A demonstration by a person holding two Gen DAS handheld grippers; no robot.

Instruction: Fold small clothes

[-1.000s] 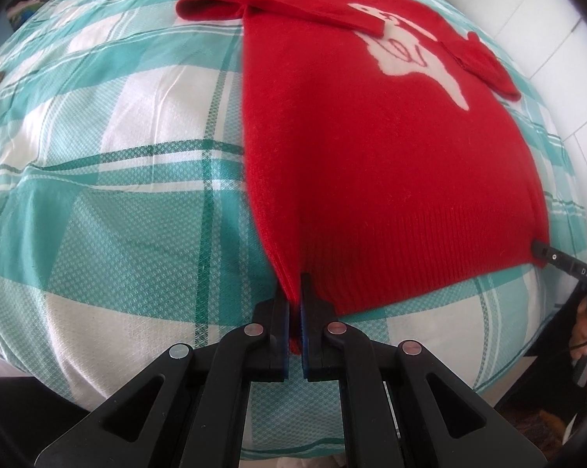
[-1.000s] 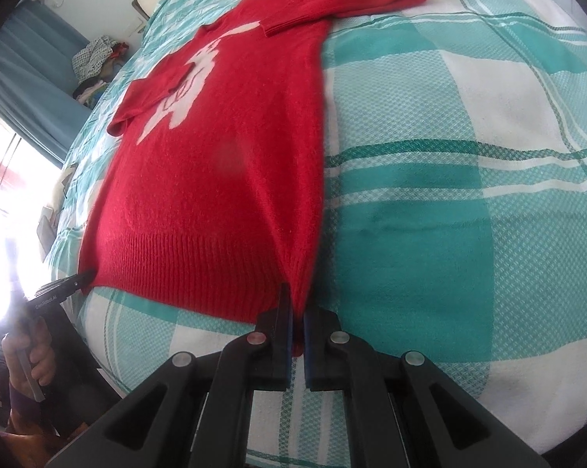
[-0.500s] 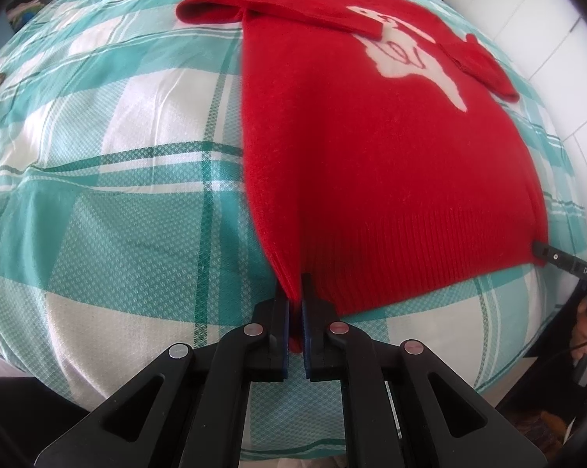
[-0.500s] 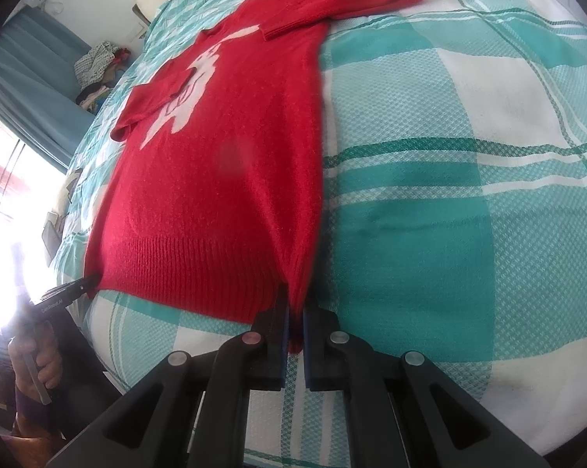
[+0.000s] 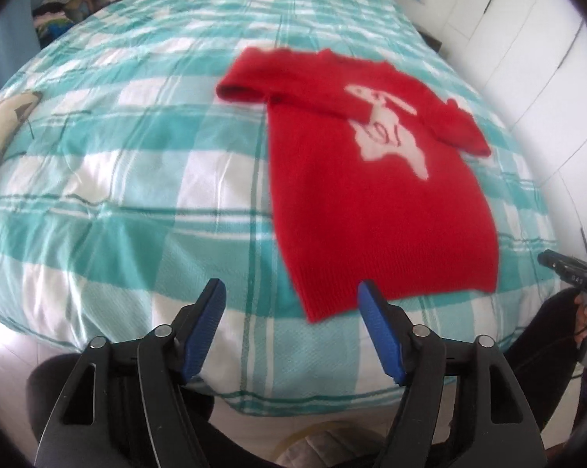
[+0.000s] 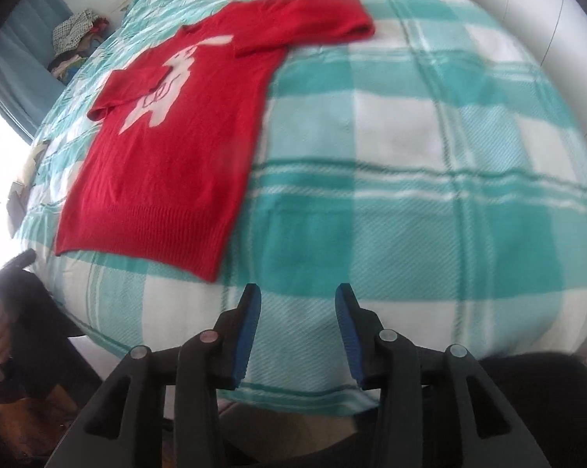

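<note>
A small red sweater with a white animal figure lies flat on the teal and white checked bedspread, both sleeves folded in over the chest. My left gripper is open and empty, just short of the sweater's near left hem corner. In the right wrist view the sweater lies to the left. My right gripper is open and empty, a little back and right of the near right hem corner. Neither gripper touches the cloth.
A pile of clothes sits at the far left by a blue curtain. White cupboard doors stand right of the bed. A pale object lies at the bed's left edge. The bed's near edge drops off under both grippers.
Both grippers were shut on the sweater's hem corners; they have opened, let go and pulled back. The hem now lies flat on the bed.
</note>
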